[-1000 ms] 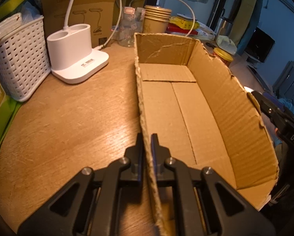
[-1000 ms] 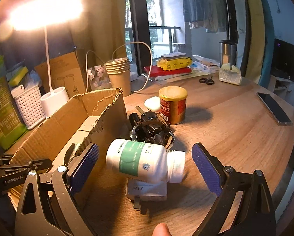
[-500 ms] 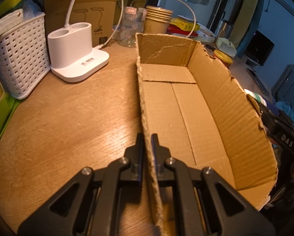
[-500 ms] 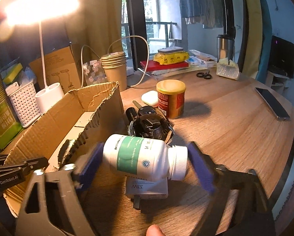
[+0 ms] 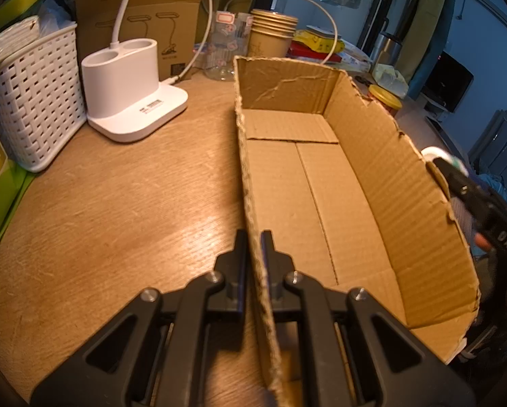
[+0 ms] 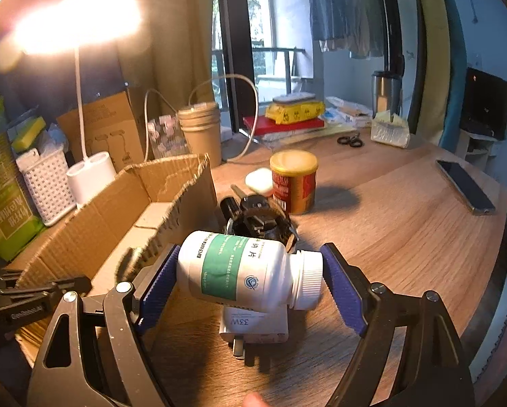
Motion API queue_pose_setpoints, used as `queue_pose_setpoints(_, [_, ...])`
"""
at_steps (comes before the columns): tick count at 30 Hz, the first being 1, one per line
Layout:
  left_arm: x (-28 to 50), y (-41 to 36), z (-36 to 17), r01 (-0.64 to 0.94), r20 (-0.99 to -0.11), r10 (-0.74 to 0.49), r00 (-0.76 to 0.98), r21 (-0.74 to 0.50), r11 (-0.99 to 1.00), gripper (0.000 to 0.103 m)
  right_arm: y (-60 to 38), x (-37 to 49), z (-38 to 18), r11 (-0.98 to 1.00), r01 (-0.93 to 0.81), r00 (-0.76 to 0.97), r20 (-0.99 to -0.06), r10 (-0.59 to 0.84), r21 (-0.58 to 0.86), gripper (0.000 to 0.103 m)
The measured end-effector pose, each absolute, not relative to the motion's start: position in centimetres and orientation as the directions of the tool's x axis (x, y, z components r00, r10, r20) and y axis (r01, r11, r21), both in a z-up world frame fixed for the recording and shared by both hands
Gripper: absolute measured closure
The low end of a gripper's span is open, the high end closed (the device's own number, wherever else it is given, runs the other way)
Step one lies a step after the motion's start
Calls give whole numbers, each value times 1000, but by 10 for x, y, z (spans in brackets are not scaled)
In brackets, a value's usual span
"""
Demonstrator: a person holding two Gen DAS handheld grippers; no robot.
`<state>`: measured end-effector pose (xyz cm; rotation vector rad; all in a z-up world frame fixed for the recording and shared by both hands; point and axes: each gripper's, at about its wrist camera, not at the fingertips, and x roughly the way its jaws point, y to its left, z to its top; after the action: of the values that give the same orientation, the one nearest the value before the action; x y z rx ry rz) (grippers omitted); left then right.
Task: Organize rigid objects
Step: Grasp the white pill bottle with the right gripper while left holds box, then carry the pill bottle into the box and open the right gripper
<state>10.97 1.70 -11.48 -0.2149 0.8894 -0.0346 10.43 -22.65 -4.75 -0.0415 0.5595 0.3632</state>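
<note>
My right gripper is shut on a white bottle with a green label. It holds the bottle sideways, one blue pad on its base and the other on its cap, just above a white charger on the table. Behind the bottle lie a black gadget, a red tin with a yellow lid and a small white case. My left gripper is shut on the near left wall of an empty cardboard box. The box stands just left of the bottle.
Left of the box stand a white lamp base and a white basket. Paper cups and a cable sit behind the box. A phone lies at the table's right edge, scissors at the back.
The right jaws have closed from wide open onto the ends of the bottle, which now sits a little higher over the charger. The left gripper keeps its hold on the box wall.
</note>
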Motion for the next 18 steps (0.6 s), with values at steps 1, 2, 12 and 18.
queue_pose_setpoints(1, [110,17,-115,-59,-767,-119,631,-201,978,95,-227,102,-44,935,-349,789,-520,328,61,18])
queue_pose_setpoints(2, [110,17,-115,-59,-767,-119,631,-201,978,95,-226,99,-40,934,-351,794,-510,332,62,18])
queue_pose_setpoints(12, [110,17,-115,-59,-767,-119,631,-200,978,95,-210,65,-6,901,-431,799,-443,406,49,18])
queue_pose_setpoints(18, [110,17,-115,-60,-767,-119,631,-202,978,95,-190,49,1,867,-497,773,-434,463,41,18])
